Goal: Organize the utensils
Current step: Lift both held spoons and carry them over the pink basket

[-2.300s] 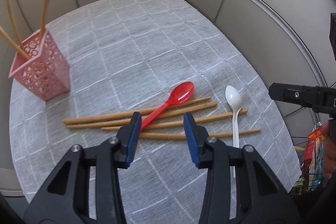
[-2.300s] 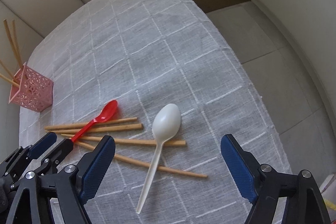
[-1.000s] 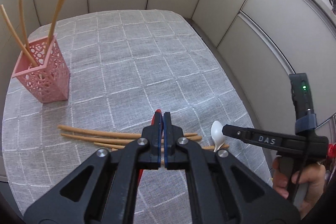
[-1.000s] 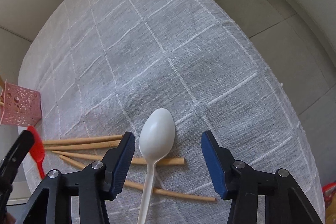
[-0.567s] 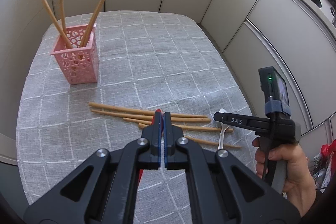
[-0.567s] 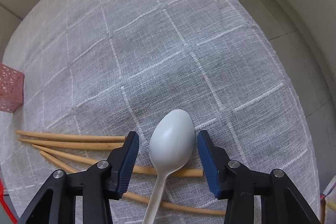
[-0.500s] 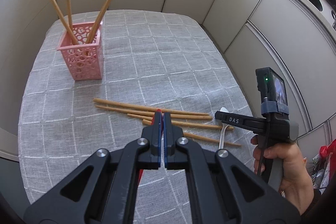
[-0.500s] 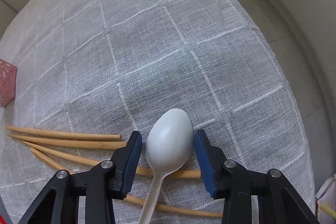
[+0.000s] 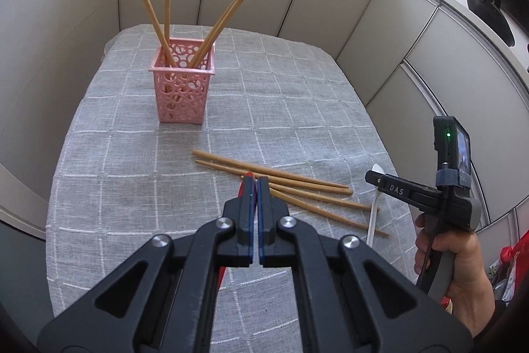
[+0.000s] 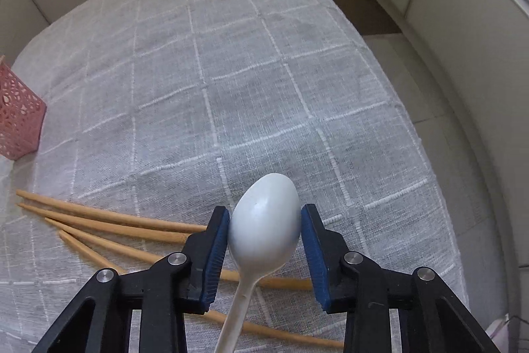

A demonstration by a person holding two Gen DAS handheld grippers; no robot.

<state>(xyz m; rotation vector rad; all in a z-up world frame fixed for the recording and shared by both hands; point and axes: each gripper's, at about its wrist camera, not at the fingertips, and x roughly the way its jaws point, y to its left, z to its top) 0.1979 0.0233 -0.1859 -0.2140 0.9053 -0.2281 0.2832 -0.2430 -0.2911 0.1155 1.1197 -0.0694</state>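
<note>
Utensils in three places on a grey checked tablecloth (image 9: 132,171): white spoon (image 10: 261,234) clamped across its bowl by the right gripper (image 10: 264,212), blue pads pressing on either side of the bowl, handle trailing back under the gripper and over the loose chopsticks (image 10: 109,220). Whether lifted clear of the cloth or resting on it, cannot tell.

Red spoon (image 9: 249,176) pinched in the left gripper (image 9: 254,184), jaws pressed together on it, only a red tip showing past the pads and a strip of red below the fingers.

Four loose chopsticks lying flat in a fan near the middle of the cloth, just beyond the left gripper, ends reaching toward the white spoon.

Pink perforated basket (image 9: 180,91) standing upright toward the far left of the cloth, well apart from the loose sticks, holding more chopsticks (image 9: 150,5) leaning outward.

Seen from the left wrist: a person's hand (image 9: 459,273) around the right gripper's handle at the right edge of the table
</note>
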